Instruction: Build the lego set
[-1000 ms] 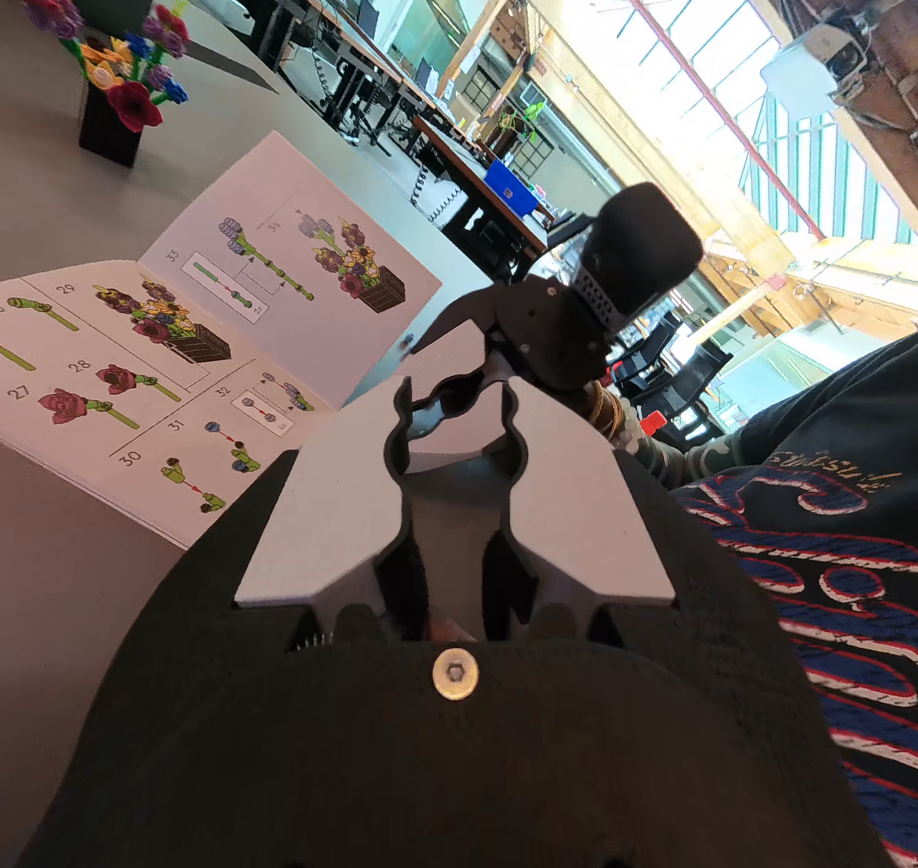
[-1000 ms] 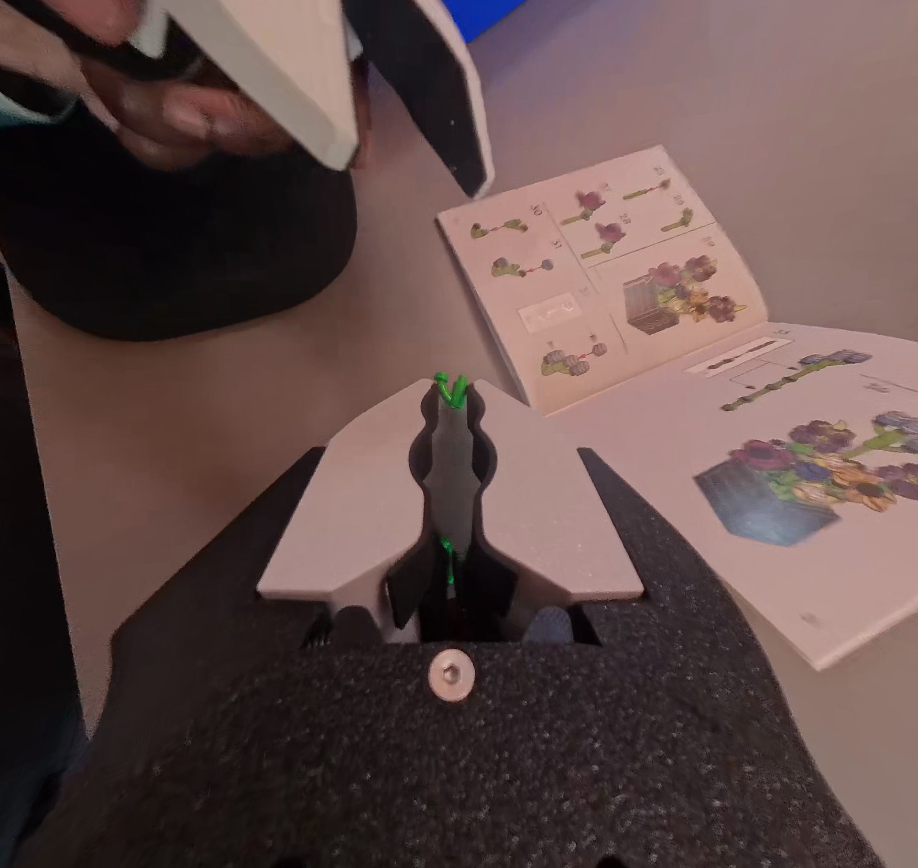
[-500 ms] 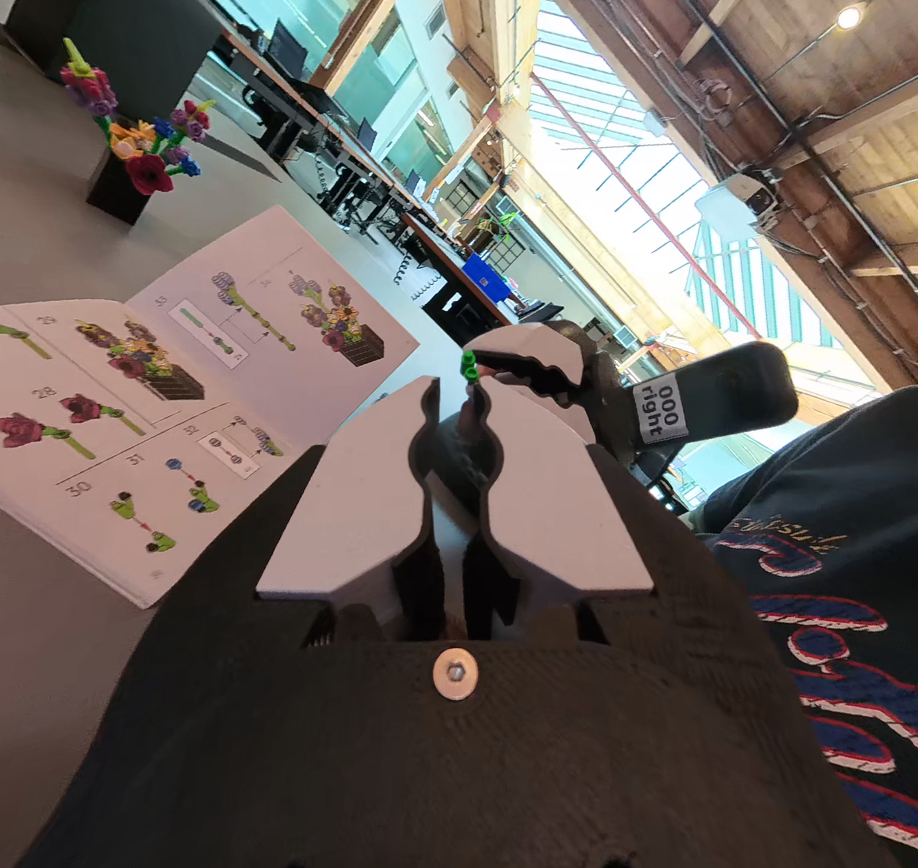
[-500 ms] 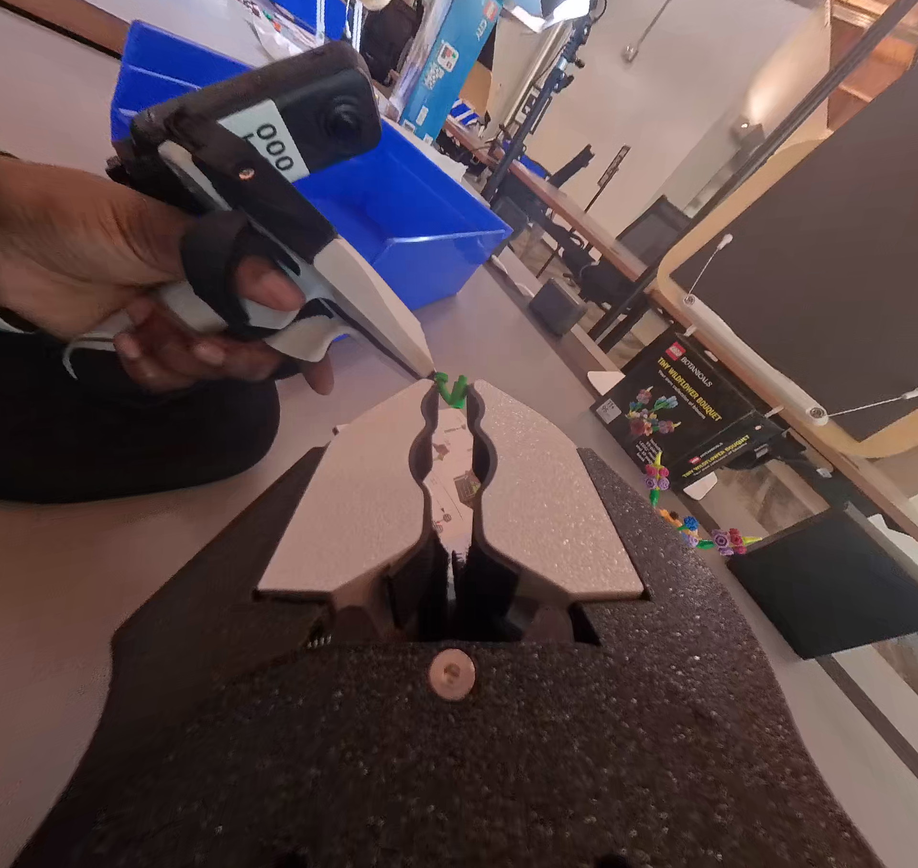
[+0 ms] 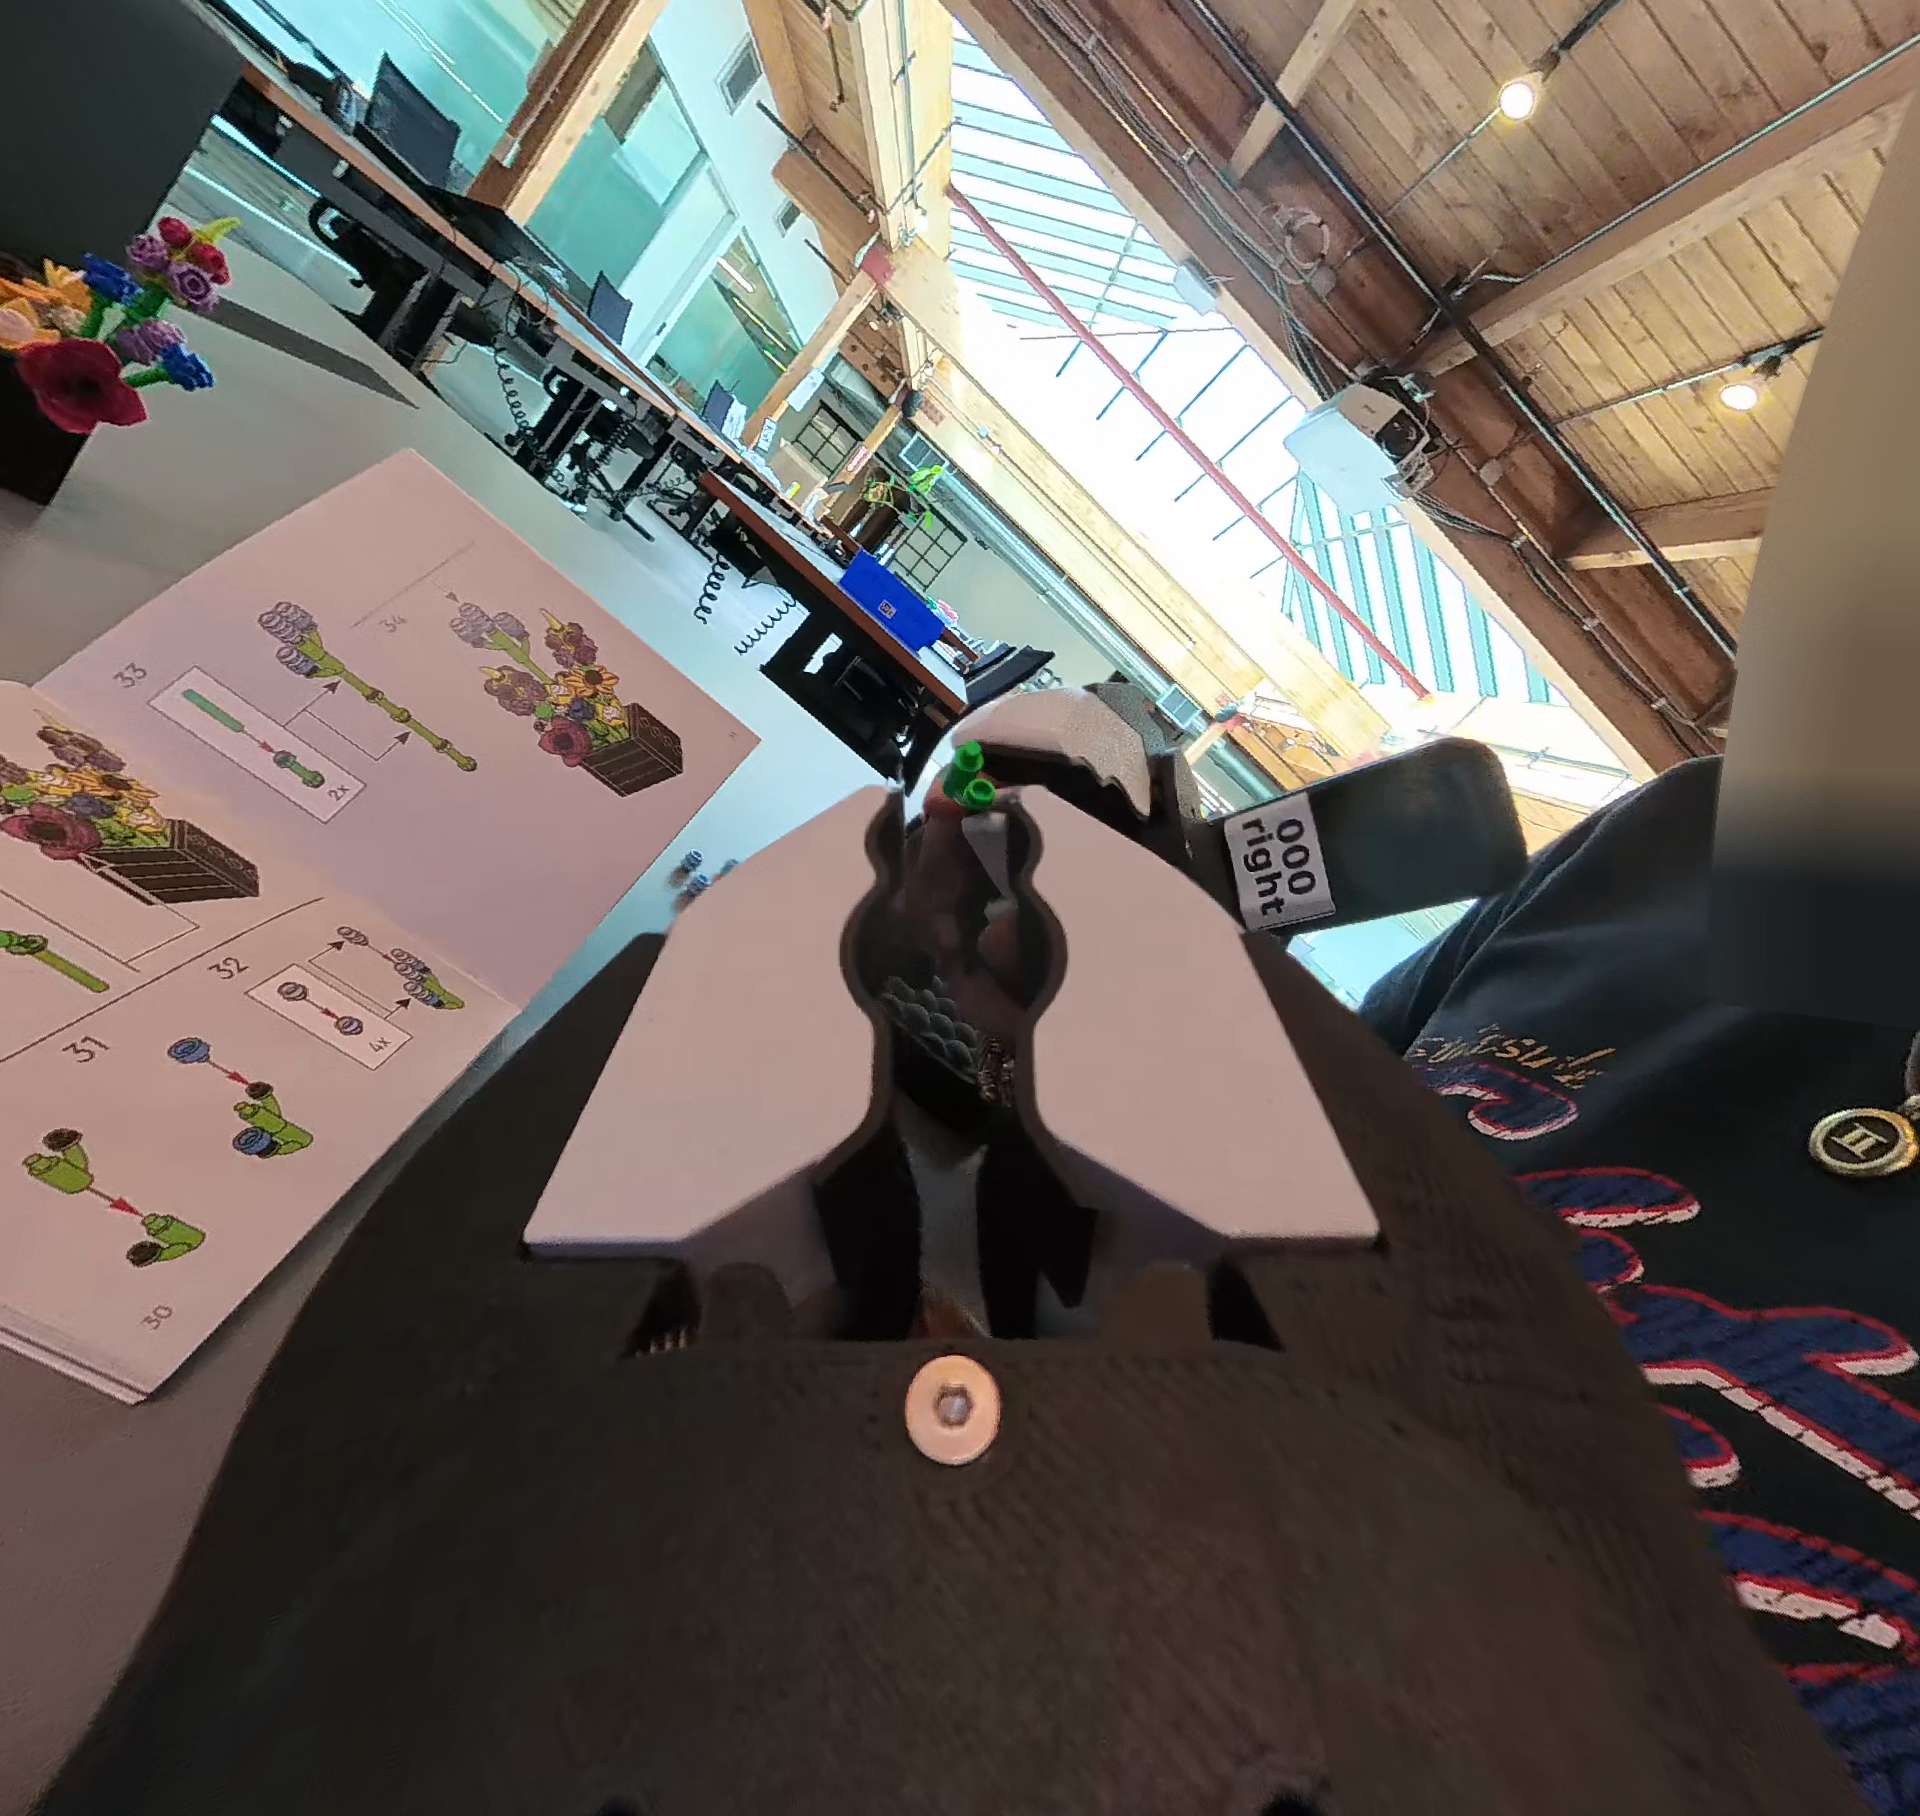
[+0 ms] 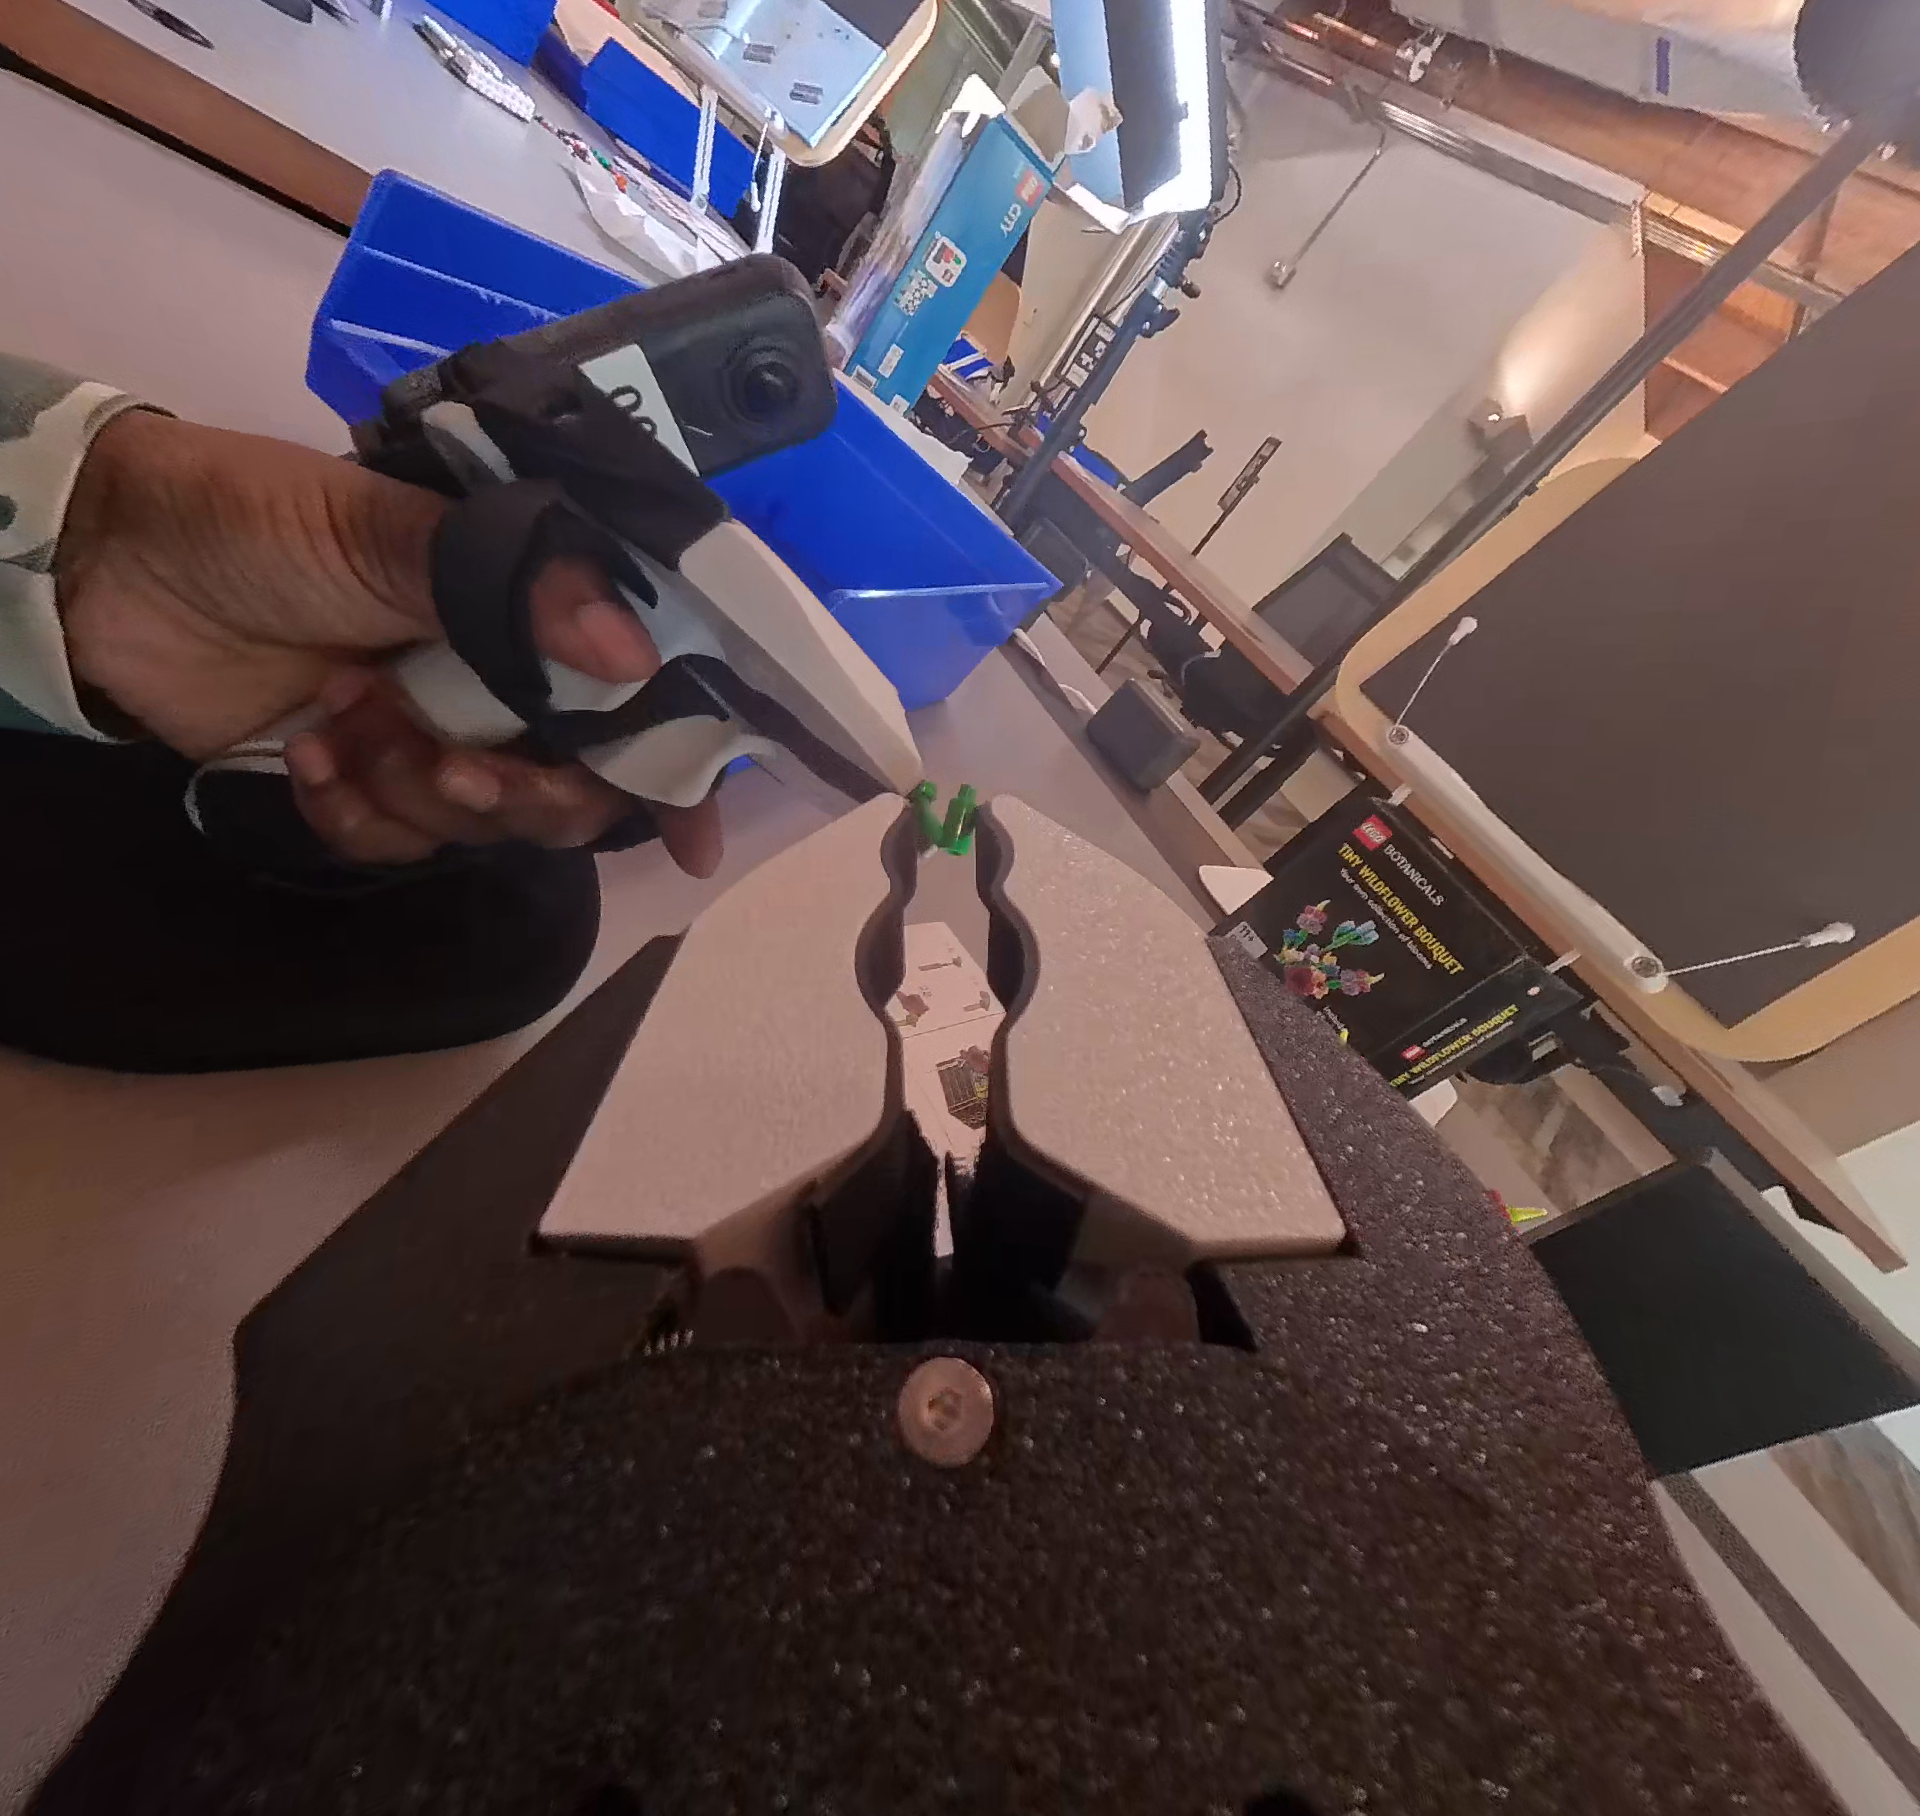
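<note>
My right gripper (image 6: 943,802) is shut on a small green lego stem piece (image 6: 943,819) and holds it in the air above the table. The piece sticks out past the fingertips. My left gripper (image 5: 956,798) faces it tip to tip, jaws nearly closed, and the green piece (image 5: 966,774) sits right at its tips. In the right wrist view the left gripper's fingertip (image 6: 894,764) touches the piece. I see nothing held between the left fingers. The right gripper's fingers (image 5: 1049,727) show just beyond my left one.
The open instruction booklet (image 5: 364,779) lies on the grey table to the left. A built flower bouquet (image 5: 94,353) stands at the far left. Small blue studs (image 5: 691,873) lie beside the booklet. A blue bin (image 6: 852,519) and the black set box (image 6: 1382,945) stand behind. The built flower bouquet (image 5: 94,353) is about 25 cm from both grippers' fingertips.
Both grippers tilted up from the table and came together tip to tip. The left jaws narrowed. The green piece stayed in the right gripper and now meets the left tips.
</note>
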### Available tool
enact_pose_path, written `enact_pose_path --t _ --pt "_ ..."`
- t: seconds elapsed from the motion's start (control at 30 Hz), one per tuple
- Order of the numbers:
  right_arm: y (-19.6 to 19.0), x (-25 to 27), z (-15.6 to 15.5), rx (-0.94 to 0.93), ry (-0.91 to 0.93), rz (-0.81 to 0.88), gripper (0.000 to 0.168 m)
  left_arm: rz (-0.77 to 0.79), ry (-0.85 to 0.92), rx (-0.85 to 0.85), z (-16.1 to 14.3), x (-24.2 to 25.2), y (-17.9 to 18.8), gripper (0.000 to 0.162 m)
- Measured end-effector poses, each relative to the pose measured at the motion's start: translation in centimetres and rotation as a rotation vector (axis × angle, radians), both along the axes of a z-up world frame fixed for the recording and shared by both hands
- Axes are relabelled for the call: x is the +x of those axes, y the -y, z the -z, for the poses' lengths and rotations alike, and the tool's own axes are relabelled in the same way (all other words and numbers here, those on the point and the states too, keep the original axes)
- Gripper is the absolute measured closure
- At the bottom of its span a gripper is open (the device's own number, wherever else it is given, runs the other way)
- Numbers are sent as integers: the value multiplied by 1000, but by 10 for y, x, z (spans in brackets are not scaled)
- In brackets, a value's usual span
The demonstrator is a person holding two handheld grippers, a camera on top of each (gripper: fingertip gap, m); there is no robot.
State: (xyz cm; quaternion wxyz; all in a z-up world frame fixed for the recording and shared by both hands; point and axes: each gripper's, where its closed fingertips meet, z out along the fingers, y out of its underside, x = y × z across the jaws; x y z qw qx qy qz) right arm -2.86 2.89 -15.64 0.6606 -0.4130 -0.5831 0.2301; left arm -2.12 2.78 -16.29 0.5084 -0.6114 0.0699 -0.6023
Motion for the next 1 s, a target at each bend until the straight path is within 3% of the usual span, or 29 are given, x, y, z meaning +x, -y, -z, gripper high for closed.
enact_pose_path --t 0.07,0.23,0.3,0.4,0.5,0.67,0.8,0.9,1.0 --pt "1 -1 2 13 15 1 158 15 11 14 -2 0 2 156" --pt "8 3 1 7 4 -72 158 40 7 49 -4 2 8 157" --pt "14 9 2 -192 6 -226 159 87 6 67 -5 4 14 157" --pt "15 21 -1 -660 -15 -453 159 170 -20 103 -5 11 24 157" --pt "19 27 -3 -890 3 -592 157 221 -39 107 -3 17 29 157" --pt "32 20 11 -954 146 -639 158 262 -92 104 1 24 33 157" --pt "31 20 9 -919 118 -620 163 251 -95 103 2 23 32 157" --pt "24 18 5 -950 9 -574 163 209 -90 94 1 21 27 155" --pt "11 18 -14 -1097 -258 -573 163 160 -60 86 -1 15 22 149"
